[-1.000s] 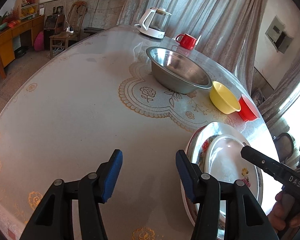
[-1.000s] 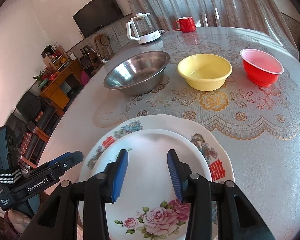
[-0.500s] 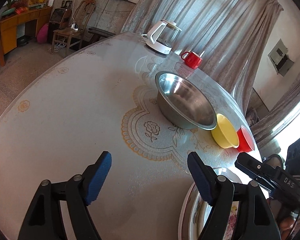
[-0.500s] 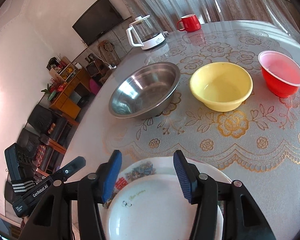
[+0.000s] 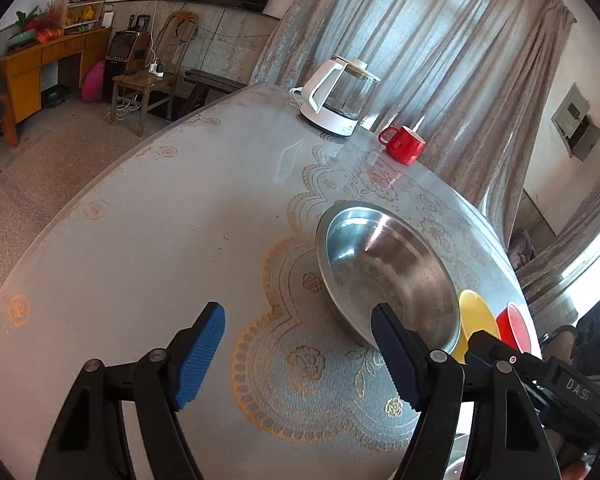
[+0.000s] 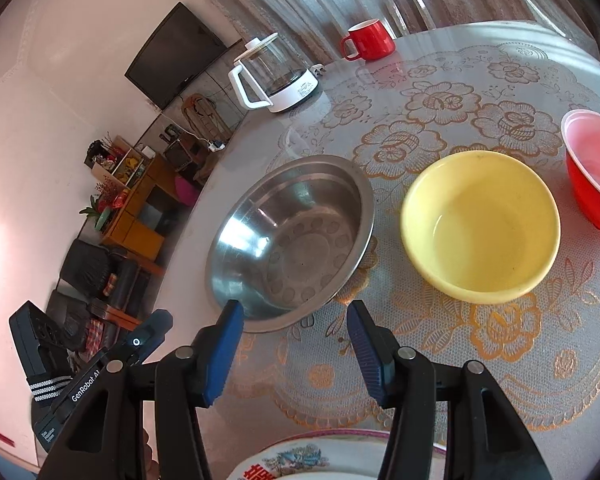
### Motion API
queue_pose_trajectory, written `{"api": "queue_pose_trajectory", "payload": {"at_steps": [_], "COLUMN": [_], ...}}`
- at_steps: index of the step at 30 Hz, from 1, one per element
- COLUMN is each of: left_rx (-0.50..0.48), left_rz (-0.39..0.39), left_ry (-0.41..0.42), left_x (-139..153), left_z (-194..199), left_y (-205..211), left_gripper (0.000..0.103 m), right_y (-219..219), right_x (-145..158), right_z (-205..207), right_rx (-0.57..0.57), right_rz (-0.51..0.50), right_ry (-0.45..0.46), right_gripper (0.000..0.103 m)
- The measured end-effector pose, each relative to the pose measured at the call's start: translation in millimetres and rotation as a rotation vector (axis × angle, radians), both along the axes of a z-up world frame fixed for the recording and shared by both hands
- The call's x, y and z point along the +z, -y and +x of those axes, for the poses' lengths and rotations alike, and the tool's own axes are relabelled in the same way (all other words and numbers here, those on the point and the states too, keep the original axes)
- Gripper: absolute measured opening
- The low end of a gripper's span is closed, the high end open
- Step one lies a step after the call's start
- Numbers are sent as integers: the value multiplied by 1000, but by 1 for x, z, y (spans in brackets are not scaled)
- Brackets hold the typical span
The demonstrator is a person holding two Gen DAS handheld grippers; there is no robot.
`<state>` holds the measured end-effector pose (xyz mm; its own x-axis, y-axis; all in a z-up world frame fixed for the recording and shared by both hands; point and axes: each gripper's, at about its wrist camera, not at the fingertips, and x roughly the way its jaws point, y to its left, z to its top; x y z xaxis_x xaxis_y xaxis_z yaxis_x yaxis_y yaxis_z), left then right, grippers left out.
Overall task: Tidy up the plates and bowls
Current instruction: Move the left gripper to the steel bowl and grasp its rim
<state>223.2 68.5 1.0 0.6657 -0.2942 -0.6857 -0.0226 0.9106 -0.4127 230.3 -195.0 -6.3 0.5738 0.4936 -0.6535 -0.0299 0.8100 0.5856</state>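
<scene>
Plates lie stacked at the near counter (image 6: 440,60) edge; bowl nesting is in hand. Left tongs (image 5: 296,354) closing on nothing; right tongs (image 6: 296,346) released, empty, facing the steel bowl (image 6: 292,240). Next: grip the yellow bowl (image 6: 480,224) rim.

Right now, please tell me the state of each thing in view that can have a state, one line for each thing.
Steel bowl: upright, empty.
Yellow bowl: upright, empty, apart from the steel bowl.
Red bowl: upright, nothing seen inside.
Plates: stacked at the near edge, mostly hidden.
Kettle: lid on.
Red mug: upright.
Left gripper: closing, holds nothing.
Right gripper: open, holds nothing.
</scene>
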Motion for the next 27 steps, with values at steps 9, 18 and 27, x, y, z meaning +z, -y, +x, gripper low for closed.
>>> {"api": "queue_pose_trajectory", "payload": {"at_steps": [9, 18, 27], "left_rx": [-34, -73, -45], "left_rz": [-45, -71, -80], "left_ry": [-71, -108, -74], "left_x": [-15, -25, -23], "left_z": [43, 48, 24], "left_y": [13, 25, 14], "left_gripper": [44, 17, 18], "right_y": [0, -12, -30], "right_x": [-20, -28, -25], "right_z": [26, 37, 34], "right_rx": [-29, 5, 56], "right_rz": [8, -53, -148], "right_ry": [-70, -65, -37], "right_gripper": [54, 45, 30]}}
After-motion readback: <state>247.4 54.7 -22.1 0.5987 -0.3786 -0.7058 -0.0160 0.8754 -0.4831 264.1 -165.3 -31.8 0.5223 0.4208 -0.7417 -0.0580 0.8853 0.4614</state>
